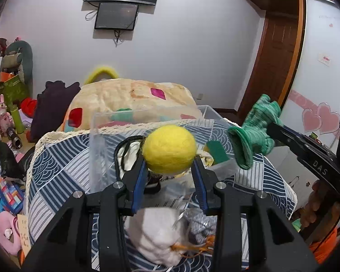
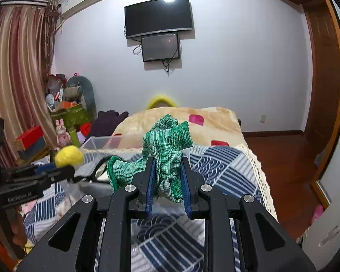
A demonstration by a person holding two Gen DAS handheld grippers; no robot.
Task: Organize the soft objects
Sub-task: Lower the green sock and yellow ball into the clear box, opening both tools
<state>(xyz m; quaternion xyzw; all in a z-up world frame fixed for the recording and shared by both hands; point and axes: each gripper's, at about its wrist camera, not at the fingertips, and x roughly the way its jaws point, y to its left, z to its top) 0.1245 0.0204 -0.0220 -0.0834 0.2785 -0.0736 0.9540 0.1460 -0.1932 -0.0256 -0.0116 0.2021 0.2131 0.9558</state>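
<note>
The left hand-held gripper (image 1: 170, 170) is raised level above the bed (image 1: 63, 158), its fingers closed on one yellow felt ball (image 1: 170, 149). To its right, the right hand-held gripper (image 2: 167, 185) is held at similar height, pinching one crumpled green knit cloth (image 2: 167, 145). Beneath them sits one clear plastic box (image 1: 147, 115); a white pouch (image 1: 158, 233) lies nearer the left camera.

White letters "DAS" stood on the black plastic arm of the right gripper (image 1: 274, 128), on its upper face just behind the jaws. Pale lettering reading roughly "GenRobot.AI" ran along the side of the black plastic left gripper (image 2: 63, 168). A small white sticker with red print (image 1: 324, 59) sat on the white wardrobe door (image 1: 317, 45), too small to read.
</note>
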